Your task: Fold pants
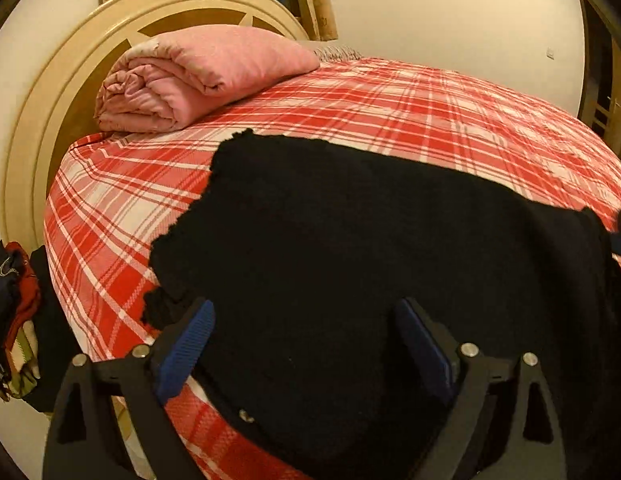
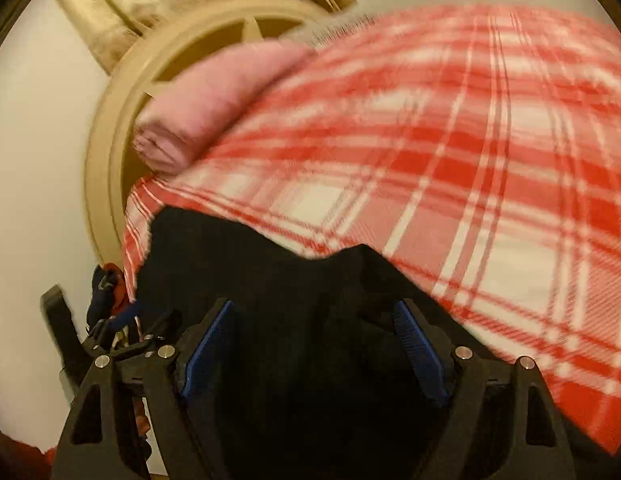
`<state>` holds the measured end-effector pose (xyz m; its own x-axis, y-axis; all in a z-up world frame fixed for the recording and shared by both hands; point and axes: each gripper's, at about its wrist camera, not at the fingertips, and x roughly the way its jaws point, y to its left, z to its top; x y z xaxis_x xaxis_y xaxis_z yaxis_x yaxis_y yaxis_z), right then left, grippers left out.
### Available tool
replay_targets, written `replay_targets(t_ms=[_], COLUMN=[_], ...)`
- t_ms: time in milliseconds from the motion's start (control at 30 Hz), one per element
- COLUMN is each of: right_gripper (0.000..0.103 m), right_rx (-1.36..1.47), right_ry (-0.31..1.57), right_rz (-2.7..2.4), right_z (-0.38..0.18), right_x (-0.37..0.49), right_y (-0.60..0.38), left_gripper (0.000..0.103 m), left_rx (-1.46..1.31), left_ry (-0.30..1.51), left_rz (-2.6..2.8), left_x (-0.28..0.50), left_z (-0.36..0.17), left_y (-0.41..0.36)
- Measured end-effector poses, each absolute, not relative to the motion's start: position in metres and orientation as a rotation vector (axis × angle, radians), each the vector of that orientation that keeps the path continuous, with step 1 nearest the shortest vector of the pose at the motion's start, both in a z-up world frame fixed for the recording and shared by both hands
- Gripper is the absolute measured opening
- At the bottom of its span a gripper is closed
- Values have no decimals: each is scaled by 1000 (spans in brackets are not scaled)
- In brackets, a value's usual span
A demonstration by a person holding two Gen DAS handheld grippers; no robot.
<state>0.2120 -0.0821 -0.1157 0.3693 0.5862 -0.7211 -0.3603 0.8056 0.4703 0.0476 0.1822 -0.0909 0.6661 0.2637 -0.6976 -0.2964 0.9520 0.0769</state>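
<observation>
Right now, through the left wrist view, you are holding the left gripper [image 1: 304,344] with its blue pads [image 1: 184,350] spread apart and clamping nothing; black cloth is lying between and beneath them, but neither pad is pressing on it. The pants [image 1: 350,248] are lying spread across the near part of the bed [image 1: 410,104], over the red plaid cover, with a ragged-looking edge toward the headboard [image 1: 42,120]. To do this fold well, you are probably best off picking an edge or corner of the cloth, not the middle of the panel, and closing only once one layer sits between the pads. A folded pink quilt [image 1: 190,76] is resting near the headboard, well apart from the pants, so it is not blocking you. A heap of clothes [image 1: 14,320] is hanging off the bed's side, beside the gripper.

Through the right wrist view, which is blurred, you are holding the right gripper [image 2: 316,340] released too, its jaws wide with the pants [image 2: 270,280] underneath and a raised fold between them, ungripped. The left gripper [image 2: 122,332] is showing at the lower left, near the same heap of clothes [image 2: 108,284]. Mind that the two tools are crowding each other there; keeping them apart should help the fold land flat.
</observation>
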Motion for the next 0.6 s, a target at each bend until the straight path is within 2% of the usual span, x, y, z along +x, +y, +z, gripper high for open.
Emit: replay_targets(t_ms=[233,400,467,500,600], right_gripper=[83,82,79,74,75], right_rx=[344,484,505,515,434], right_ry=[1071,1047,1054,1072,1076], right_rz=[763,712,709,706,598], right_z=[-120,-125,-126,-125,-106], right_x=[214,253,259,262,257], right_y=[-74,-79,-85,-89,-112], left_gripper=[103,103,103,103,103], left_rx=[-73,-73,-57,-51,-55], left_ry=[776,762,756,756,761], left_rz=[316,316,315,313,306], left_x=[52,52,51,51,52], left_z=[-95,-98,-98,-98,-98], left_y=[184,182,181,180,182])
